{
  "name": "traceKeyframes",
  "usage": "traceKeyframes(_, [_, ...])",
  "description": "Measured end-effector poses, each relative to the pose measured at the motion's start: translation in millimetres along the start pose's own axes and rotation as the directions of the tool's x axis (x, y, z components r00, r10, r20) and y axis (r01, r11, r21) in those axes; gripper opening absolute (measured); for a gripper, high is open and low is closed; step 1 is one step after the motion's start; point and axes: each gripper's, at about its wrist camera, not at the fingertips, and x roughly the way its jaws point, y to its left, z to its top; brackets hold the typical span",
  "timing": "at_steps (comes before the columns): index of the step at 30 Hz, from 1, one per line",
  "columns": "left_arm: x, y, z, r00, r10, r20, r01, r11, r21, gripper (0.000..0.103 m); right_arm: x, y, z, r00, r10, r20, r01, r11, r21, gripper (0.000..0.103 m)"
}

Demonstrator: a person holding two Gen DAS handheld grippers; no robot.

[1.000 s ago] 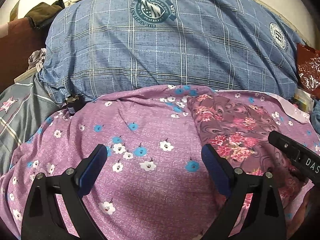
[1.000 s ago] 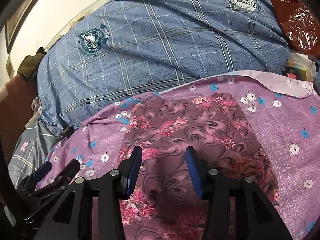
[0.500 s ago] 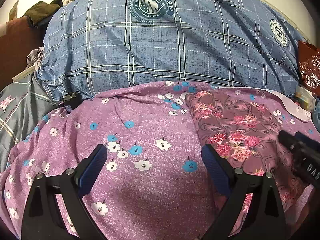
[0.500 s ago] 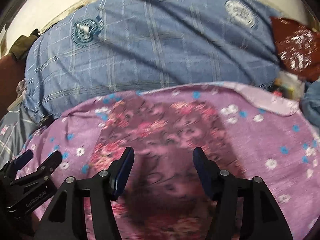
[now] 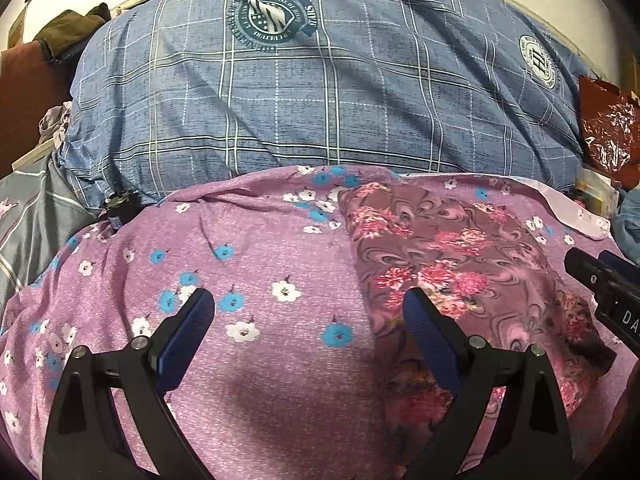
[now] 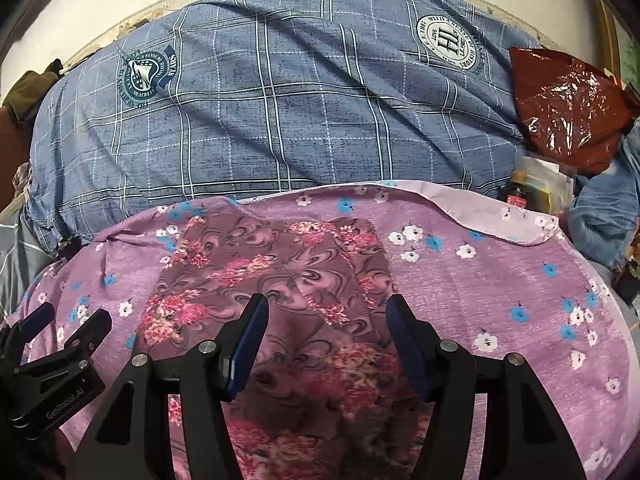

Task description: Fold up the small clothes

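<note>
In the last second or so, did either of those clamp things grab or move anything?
No grab. The right gripper opened wider and shifted slightly over the rose-print garment. The left gripper stayed open above the purple flowered cloth. The garment and blue plaid pillow lie as before.

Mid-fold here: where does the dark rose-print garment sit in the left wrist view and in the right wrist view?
Left wrist: the rose-print garment lies right of centre on the purple flowered sheet, ahead of the right-hand finger.
Right wrist: the garment lies centre-left, running down between the open tongs.
Shared landmark: the round HL badge on the blue plaid pillow.
</note>
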Motion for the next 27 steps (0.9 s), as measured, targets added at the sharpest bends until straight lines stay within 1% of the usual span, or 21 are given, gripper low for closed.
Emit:
traceKeyframes(8, [0.8, -7.1, -2.4, 1.000, -0.005, 0.003, 0.005, 1.000, 0.018, 0.096, 0.5, -8.1, 0.1, 1.000, -0.016, -0.005, 0.016, 1.000, 0.009, 0.063])
traceKeyframes(16, [0.6, -7.9, -3.7, 1.000, -0.004, 0.002, 0.004, 1.000, 0.021, 0.096, 1.5, -6.4, 0.2, 1.000, -0.020, -0.007, 0.020, 1.000, 0.012, 0.063])
traceKeyframes(23, [-0.7, 0.3, -6.0, 1.000, 0.002, 0.005, -0.002, 1.000, 0.030, 0.096, 6.0, 5.7, 2.7, 1.000, -0.016, -0.014, 0.016, 1.000, 0.014, 0.063])
traceKeyframes(27, [-0.3, 11.0, -5.3, 1.000, 0.000, -0.001, 0.000, 1.000, 0.011, 0.096, 9.2, 16.0, 2.1, 1.000, -0.025, -0.015, 0.025, 1.000, -0.005, 0.063])
